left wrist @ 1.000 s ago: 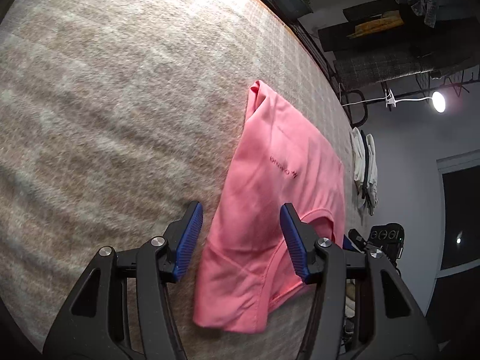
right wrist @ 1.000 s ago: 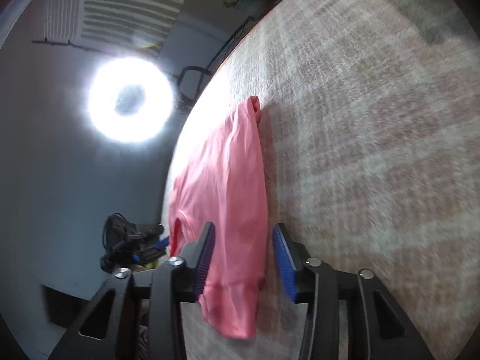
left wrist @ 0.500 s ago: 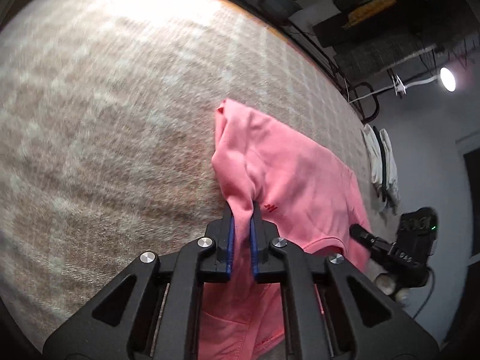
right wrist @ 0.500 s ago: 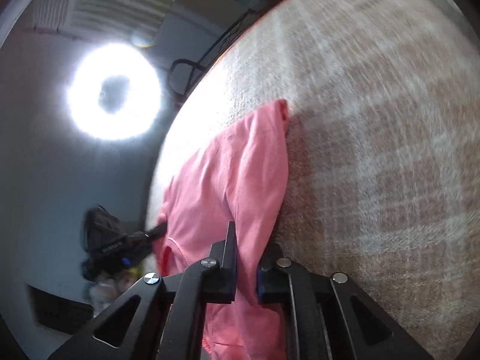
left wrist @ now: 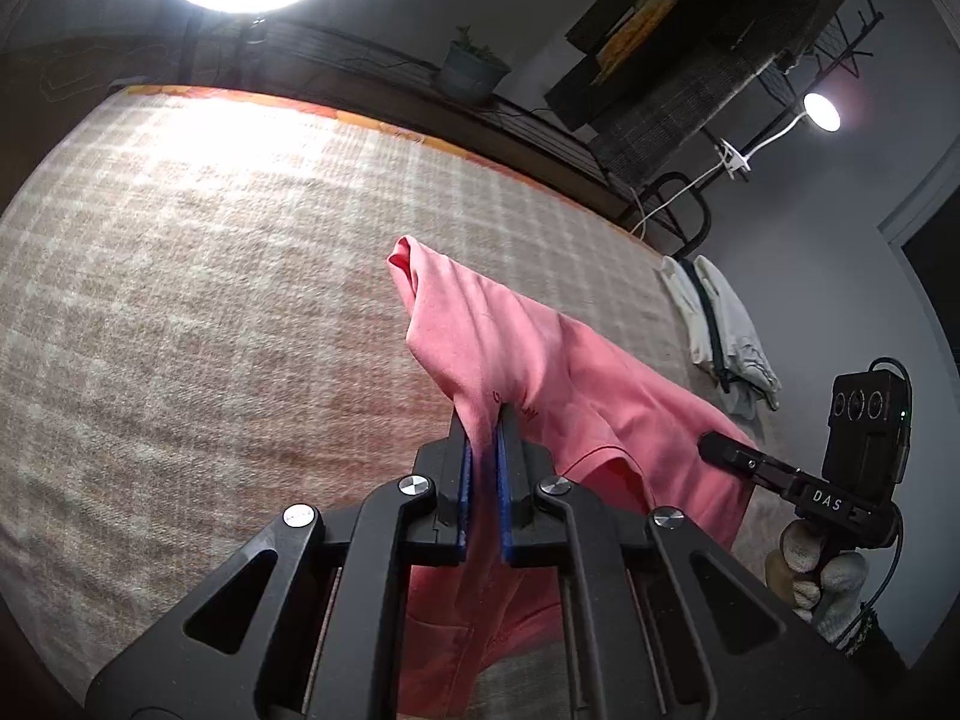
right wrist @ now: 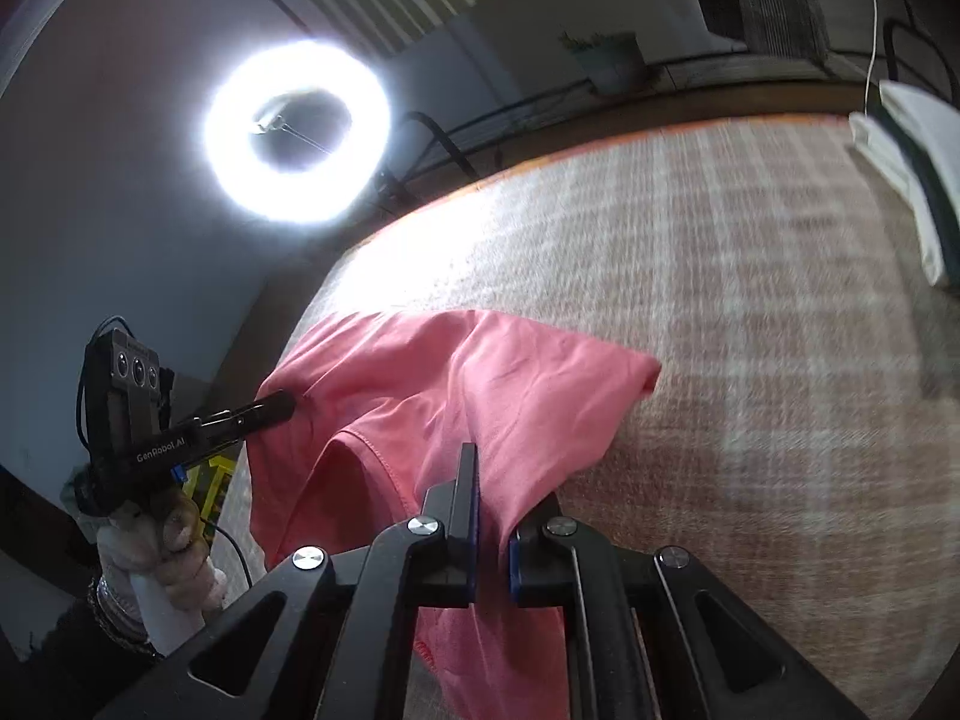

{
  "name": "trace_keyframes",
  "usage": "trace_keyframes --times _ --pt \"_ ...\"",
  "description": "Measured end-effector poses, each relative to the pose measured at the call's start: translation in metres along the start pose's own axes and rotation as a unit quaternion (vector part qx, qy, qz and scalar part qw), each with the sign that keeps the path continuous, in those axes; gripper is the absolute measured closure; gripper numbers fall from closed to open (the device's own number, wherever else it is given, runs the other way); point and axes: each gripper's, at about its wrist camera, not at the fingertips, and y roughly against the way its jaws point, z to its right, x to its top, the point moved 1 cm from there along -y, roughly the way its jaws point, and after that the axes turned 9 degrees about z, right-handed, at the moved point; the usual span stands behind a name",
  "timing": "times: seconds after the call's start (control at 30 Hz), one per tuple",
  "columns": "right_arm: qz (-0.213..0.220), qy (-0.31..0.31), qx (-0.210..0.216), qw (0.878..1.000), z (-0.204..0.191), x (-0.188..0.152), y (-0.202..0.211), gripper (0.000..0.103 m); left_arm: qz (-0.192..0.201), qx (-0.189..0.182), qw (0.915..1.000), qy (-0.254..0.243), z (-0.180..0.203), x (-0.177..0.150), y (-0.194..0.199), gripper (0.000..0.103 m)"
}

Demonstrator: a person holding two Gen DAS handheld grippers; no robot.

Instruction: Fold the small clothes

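Between the blue pads of the left gripper (left wrist: 485, 468) a ridge of the pink shirt (left wrist: 540, 372) is pinched tight; the right gripper (right wrist: 493, 516) is likewise clamped on its other edge, so the near half hangs lifted while the far corner trails on the checked blanket (left wrist: 210, 276). To fold well, carry both grips forward level and together, keeping the cloth taut, and lay the edge squarely over the far part. Only the left view shows the printed lettering; only the right shows the left hand (right wrist: 168, 546) gripping its handle. Farther off lie white clothes (left wrist: 720, 330)
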Motion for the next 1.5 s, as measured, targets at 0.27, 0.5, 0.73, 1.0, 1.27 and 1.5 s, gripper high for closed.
trace_keyframes --times 0.27,0.5,0.73,1.0,1.27,1.5 --pt "0.036 0.022 -0.014 0.999 0.003 0.028 0.045 0.099 0.006 -0.025 0.9993 -0.026 0.053 0.010 -0.010 0.099" --pt "0.068 0.036 -0.041 0.996 0.030 0.048 0.096 0.099 0.010 -0.063 0.9957 -0.067 0.130 0.024 -0.035 0.099" --pt "0.097 0.034 -0.079 0.992 0.082 0.070 0.151 0.099 0.009 -0.107 0.9891 -0.100 0.214 0.037 -0.087 0.099" --pt "0.129 0.038 -0.133 0.982 0.152 0.118 0.209 0.099 0.013 -0.156 0.9807 -0.118 0.302 0.052 -0.162 0.099" --pt "0.149 0.056 -0.175 0.972 0.223 0.176 0.232 0.099 0.028 -0.174 0.9772 -0.118 0.376 0.068 -0.233 0.099" --pt "0.141 0.049 -0.187 0.971 0.280 0.197 0.213 0.099 -0.005 -0.129 0.9855 -0.109 0.388 0.067 -0.306 0.099"
